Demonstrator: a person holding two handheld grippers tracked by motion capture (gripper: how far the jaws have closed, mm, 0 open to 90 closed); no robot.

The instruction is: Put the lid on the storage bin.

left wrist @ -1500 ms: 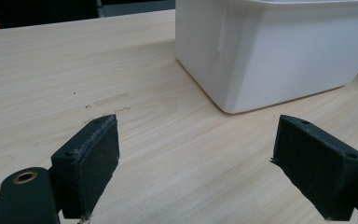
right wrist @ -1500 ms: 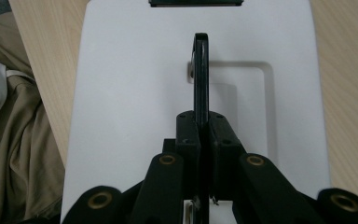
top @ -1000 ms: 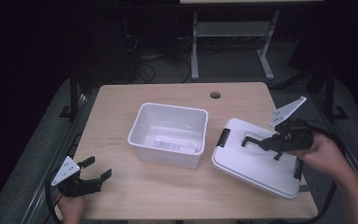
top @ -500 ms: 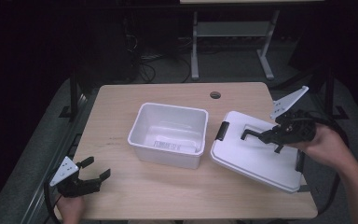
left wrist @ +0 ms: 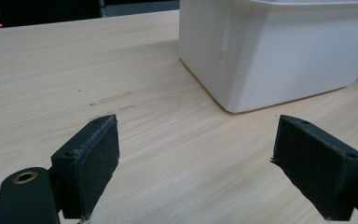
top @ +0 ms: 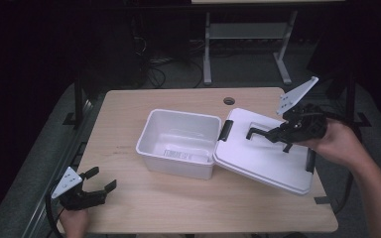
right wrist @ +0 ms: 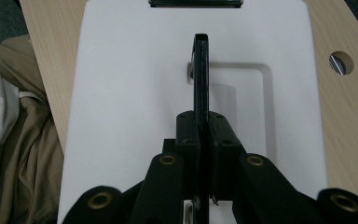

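Note:
A white bin (top: 149, 135) stands open-topped in the middle of the wooden table; its wall (left wrist: 284, 51) rises ahead of my left gripper. To its right is a white lid (top: 263, 161), tilted, with its left edge at the bin's right rim. My right gripper (top: 278, 133) is shut on the lid's black handle (top: 258, 132). In the right gripper view the pads clamp that thin handle (right wrist: 200, 70) above the lid (right wrist: 130, 93). Near the table's front left corner my left gripper (top: 99, 179) is open, with bare wood between its pads (left wrist: 93, 158).
Black latches sit at the lid's two ends (top: 225, 130) (top: 310, 160). A round cable hole (top: 228, 101) pierces the table (top: 144, 104) near its far edge. Cloth of the person's clothing (right wrist: 14, 140) lies beyond the table's edge. A metal stand (top: 207, 44) is on the floor behind.
My right gripper has risen with the lid's handle and drifted left, so the lid now tilts against the bin's right rim. The left gripper has kept still.

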